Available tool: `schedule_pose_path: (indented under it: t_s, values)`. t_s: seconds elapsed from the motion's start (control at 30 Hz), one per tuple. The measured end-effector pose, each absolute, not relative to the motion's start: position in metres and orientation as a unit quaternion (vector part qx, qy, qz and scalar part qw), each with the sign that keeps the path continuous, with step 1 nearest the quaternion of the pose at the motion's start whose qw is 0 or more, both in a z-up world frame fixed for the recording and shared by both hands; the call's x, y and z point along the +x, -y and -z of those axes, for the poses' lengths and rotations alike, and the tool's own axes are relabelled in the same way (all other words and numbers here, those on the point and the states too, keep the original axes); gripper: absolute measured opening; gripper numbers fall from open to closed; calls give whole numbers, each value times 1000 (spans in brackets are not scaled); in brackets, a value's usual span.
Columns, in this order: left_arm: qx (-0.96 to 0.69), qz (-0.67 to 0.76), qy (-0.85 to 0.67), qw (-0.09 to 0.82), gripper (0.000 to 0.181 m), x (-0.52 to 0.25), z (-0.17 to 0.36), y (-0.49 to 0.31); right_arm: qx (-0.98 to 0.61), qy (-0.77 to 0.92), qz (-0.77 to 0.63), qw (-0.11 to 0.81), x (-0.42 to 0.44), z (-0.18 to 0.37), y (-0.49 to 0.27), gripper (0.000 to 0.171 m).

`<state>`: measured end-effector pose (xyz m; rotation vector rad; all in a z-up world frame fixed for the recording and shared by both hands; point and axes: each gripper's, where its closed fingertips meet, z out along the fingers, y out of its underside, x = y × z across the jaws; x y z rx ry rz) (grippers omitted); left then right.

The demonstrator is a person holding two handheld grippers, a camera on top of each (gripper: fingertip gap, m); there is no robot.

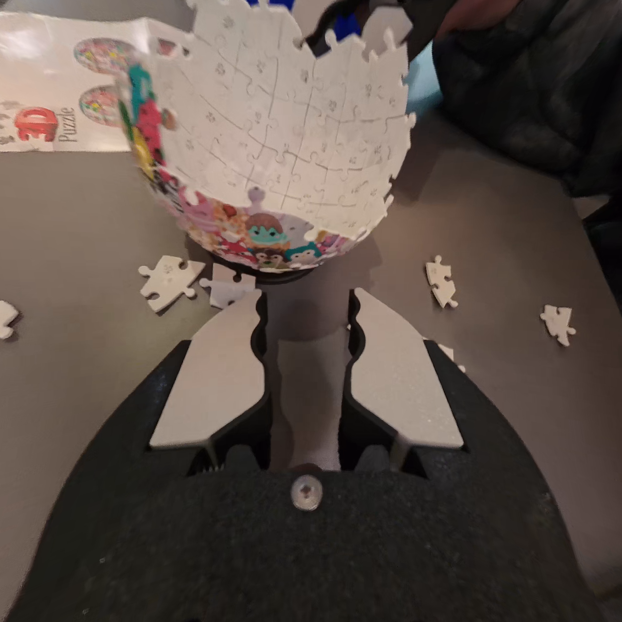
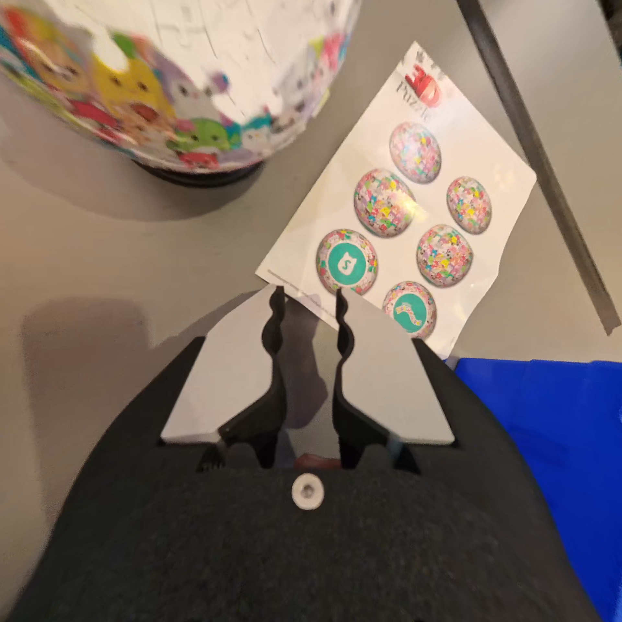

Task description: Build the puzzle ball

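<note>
- The half-built puzzle ball (image 1: pixel 276 134) on its dark stand (image 1: pixel 279 274) is the main obstacle; its open shell rises with a jagged rim.
- Just left of the stand, two loose pieces (image 1: pixel 168 281) lie touching the worktop (image 1: pixel 84 218), crowding that side.
- Right of the ball, two more pieces (image 1: pixel 441 286) lie well apart, with bare worktop between them and the stand.
- Directly before the stand, bare worktop lies between it and the left gripper (image 1: pixel 304 299), whose jaws stand apart, holding nothing.
- Behind the ball, the instruction sheet (image 2: pixel 404 208) lies flat; the right gripper (image 2: pixel 309 292), jaws parted, hangs at its near corner.
- A blue box (image 2: pixel 538 437) lies beside the sheet.
</note>
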<state>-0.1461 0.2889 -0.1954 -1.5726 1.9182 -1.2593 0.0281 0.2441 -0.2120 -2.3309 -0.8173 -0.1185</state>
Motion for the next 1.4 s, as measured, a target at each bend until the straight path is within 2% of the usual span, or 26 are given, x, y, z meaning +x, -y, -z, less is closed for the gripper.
schedule_pose_path:
  t_s: [0.1,0.2,0.37,0.57,0.63,0.77,0.83,0.9,0.93,1.17,1.3,1.4]
  values:
    - [-561,481,-650,179,38,-146,185,-295,-881,309,37,358,15,202,-245,20]
    - [-567,508,-624,177,32,-146,178,-303,-878,296,39,375,11,204,-253,1]
    - [-566,525,-600,210,26,-147,167,-314,-895,281,48,343,20,225,-255,0]
    - [-569,525,-599,205,25,-147,169,-314,-908,248,30,335,32,228,-249,0]
    - [-570,525,-599,203,25,-147,169,-314,-897,254,34,360,29,204,-256,1]
    - [-571,525,-599,200,25,-147,170,-314,-829,337,54,444,1,108,-283,3]
    - [-571,525,-600,198,25,-147,170,-314,-822,389,25,414,-22,93,-296,10]
    - [-570,526,-599,199,25,-147,170,-314,-837,435,29,329,-31,107,-312,32]
    - [-571,526,-599,198,25,-147,170,-314,-838,455,42,300,-33,114,-324,33]
    - [-583,523,-588,203,24,-145,170,-321,-840,512,54,170,-45,149,-352,16]
    - [-611,496,-543,292,3,-126,163,-370,-836,520,84,154,-40,151,-353,7]
    - [-629,497,-525,285,0,-99,165,-398,-834,522,93,150,-40,151,-352,3]
